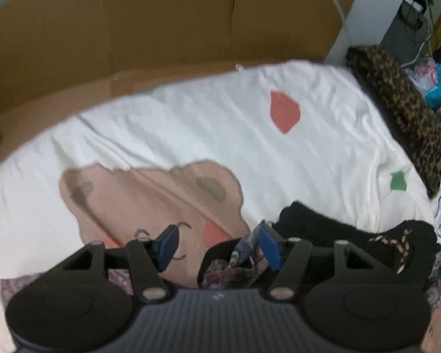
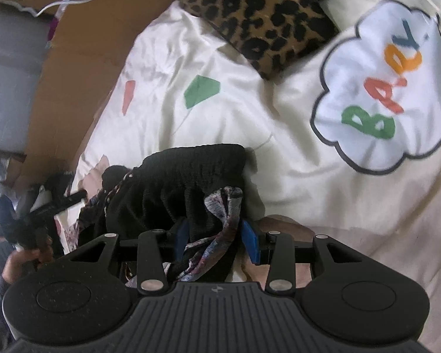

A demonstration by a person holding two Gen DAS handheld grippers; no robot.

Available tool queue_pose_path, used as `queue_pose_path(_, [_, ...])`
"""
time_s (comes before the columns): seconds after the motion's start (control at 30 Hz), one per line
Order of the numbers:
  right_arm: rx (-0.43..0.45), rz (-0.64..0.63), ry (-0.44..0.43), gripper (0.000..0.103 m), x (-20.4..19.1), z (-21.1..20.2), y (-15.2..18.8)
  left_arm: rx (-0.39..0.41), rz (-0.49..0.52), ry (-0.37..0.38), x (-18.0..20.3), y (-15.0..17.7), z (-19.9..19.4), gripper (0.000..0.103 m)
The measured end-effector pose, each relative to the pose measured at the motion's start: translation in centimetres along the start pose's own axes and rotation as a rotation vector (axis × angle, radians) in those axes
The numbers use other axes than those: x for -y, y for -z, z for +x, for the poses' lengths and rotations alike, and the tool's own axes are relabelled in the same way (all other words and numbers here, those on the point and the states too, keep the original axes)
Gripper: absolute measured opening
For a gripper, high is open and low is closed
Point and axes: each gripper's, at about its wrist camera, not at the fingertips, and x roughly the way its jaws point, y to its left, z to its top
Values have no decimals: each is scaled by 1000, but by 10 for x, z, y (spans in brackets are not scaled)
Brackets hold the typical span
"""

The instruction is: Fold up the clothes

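While our right tongs (image 2: 213, 236) pinch the black garment (image 2: 191, 176) and its patterned strap (image 2: 223, 226) on the bed (image 2: 308, 200), our left tongs (image 1: 217, 245) hang spread and empty; next, we judge, they need a fresh corner to grip.

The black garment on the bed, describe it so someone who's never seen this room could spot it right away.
Start at the cream bedspread with cartoon prints. Below the leopard-print cushion lies a bunched black garment, gripped by the right gripper. Only it is black, with patterned lining.
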Motion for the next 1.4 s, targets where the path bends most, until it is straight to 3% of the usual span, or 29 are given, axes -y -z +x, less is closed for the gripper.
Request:
queue_pose_path(0.1, [-7, 40, -5, 47, 5, 4, 0, -40, -23, 22, -6, 3, 13, 63])
queue_pose_path(0.17, [-13, 43, -20, 56, 4, 7, 1, -59, -38, 42, -10, 6, 20, 63])
queue_pose_path(0.23, [-21, 42, -20, 59, 2, 12, 1, -72, -50, 67, -12, 7, 25, 63])
queue_pose_path(0.6, [-62, 50, -23, 57, -3, 39, 3, -111, -47, 115, -15, 9, 35, 58])
queue_pose_path(0.7, [-62, 44, -24, 40, -5, 42, 2, -117, -42, 148, -14, 11, 33, 40])
queue_pose_path(0.77, [-56, 25, -12, 21, -7, 42, 0, -114, -33, 154, -11, 14, 32, 18])
queue_pose_path(0.93, [-35, 3, -2, 12, -8, 37, -2, -63, 21, 100, 6, 18, 19, 12])
queue_pose_path(1.4, [82, -146, -14, 8, -45, 7, -19, 126, -100, 48, -19, 22, -51, 11])
